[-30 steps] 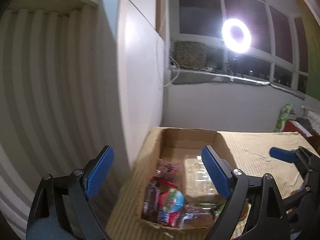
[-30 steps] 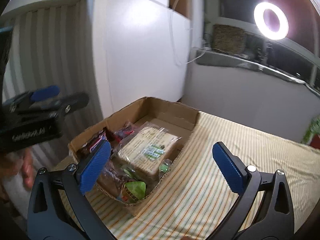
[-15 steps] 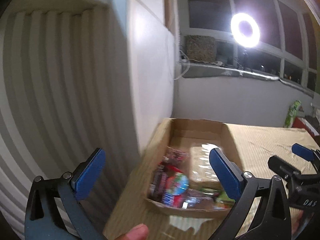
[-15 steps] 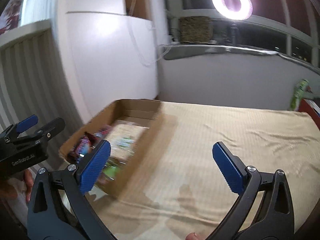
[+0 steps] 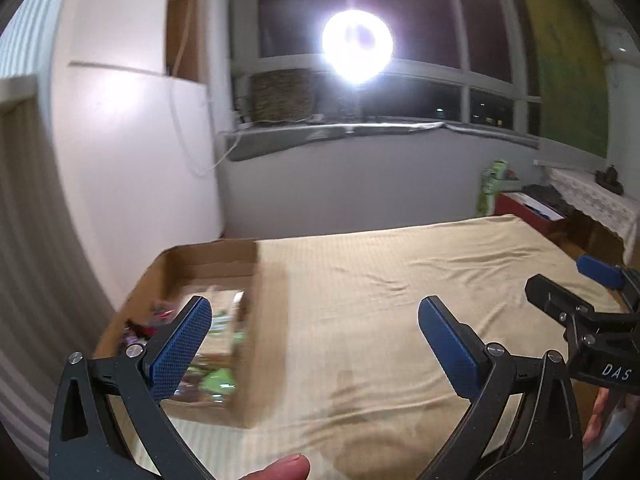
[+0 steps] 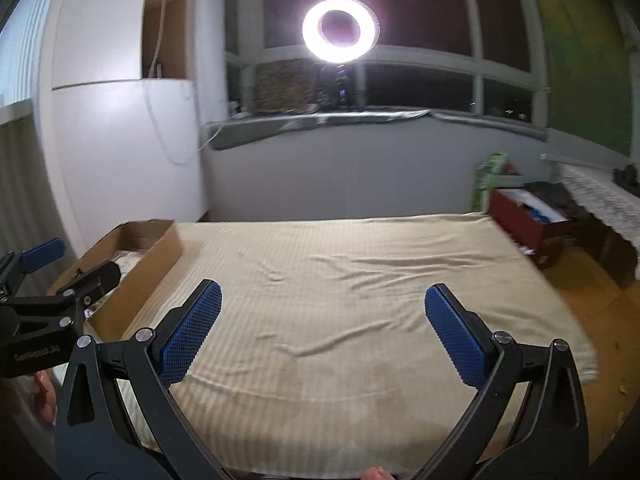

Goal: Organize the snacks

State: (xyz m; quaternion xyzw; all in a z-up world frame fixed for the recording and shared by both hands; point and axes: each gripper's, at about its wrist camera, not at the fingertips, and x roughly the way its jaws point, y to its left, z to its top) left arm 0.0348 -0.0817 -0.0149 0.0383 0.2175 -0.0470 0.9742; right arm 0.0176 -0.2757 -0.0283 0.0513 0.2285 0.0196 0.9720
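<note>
Left gripper (image 5: 314, 346): black frame, blue textured pads, jaws spread wide with nothing between them, held above the bed near the box. Right gripper (image 6: 322, 334): same make, jaws likewise spread wide and holding nothing, held above the middle of the bed; its black frame and one blue pad also appear at the right edge of the left wrist view, and the left gripper's frame appears at the left edge of the right wrist view. Bed cover (image 6: 360, 272): beige, finely striped, lightly wrinkled, filling most of both views. White cabinet panel (image 6: 120, 140): upright at the left, just behind the box. Window (image 6: 420, 20): dark panes across the back wall, grey sill below. Cardboard box (image 5: 208, 264): open-topped, resting on the cover at its left edge beside the white panel. Snacks (image 5: 218, 332): a blurred heap of wrapped packets in red, green and clear film lying inside the box, partly hidden behind the left gripper's left pad; individual kinds cannot be told. Red box (image 6: 524, 216): off the bed's far right corner. Ring light (image 6: 340, 29): lit, standing at the window. Woven basket (image 5: 280, 96): on the sill left of the light.
</note>
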